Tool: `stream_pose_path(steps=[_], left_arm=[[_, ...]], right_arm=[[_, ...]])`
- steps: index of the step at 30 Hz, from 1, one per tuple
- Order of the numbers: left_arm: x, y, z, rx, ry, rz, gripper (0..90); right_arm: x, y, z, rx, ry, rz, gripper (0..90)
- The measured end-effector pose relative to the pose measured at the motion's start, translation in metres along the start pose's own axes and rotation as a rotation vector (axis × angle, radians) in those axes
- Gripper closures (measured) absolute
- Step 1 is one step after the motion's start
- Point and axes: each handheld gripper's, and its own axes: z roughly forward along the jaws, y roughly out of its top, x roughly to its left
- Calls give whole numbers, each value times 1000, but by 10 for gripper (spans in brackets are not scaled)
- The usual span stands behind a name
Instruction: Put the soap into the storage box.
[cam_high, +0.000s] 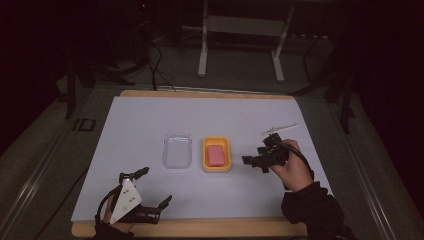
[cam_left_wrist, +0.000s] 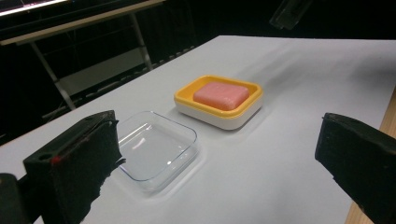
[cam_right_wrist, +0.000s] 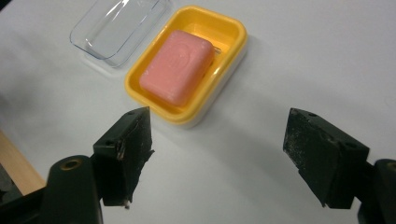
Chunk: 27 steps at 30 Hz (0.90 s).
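A pink soap bar (cam_high: 216, 155) (cam_left_wrist: 221, 95) (cam_right_wrist: 178, 66) lies in a yellow soap dish (cam_high: 205, 156) (cam_left_wrist: 186, 95) (cam_right_wrist: 233, 32) with a white base, at the middle of the white sheet. Just left of it rests a clear plastic lid (cam_high: 177, 151) (cam_left_wrist: 154, 149) (cam_right_wrist: 116, 25). My right gripper (cam_high: 259, 153) (cam_right_wrist: 219, 154) hovers a little right of the dish, open and empty. At the sheet's front left my left gripper (cam_high: 156, 186) (cam_left_wrist: 219, 168) is open too, holding nothing, jaws pointing toward lid and dish.
The white sheet (cam_high: 150, 115) covers a wooden board (cam_high: 200, 227). A small clear item (cam_high: 278, 129) lies on the sheet behind the right hand. Table legs and cables (cam_high: 155, 60) stand on the dark floor beyond the far edge.
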Motion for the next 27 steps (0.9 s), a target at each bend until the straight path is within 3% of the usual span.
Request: stream_pose_path(steps=[6, 11, 19, 27], left_arm=[[0, 0, 0, 0, 1, 0, 6], [0, 0, 0, -2, 4, 0, 6], [0, 0, 0, 0, 1, -1, 6], [0, 0, 0, 0, 1, -1, 6]], right_arm=[[-5, -20, -6, -41, -23, 41, 239], [-11, -39, -8, -32, -40, 57, 238], [-21, -65, -17, -71, -71, 93, 240], [-26, -83, -25, -95, -110, 104, 239]])
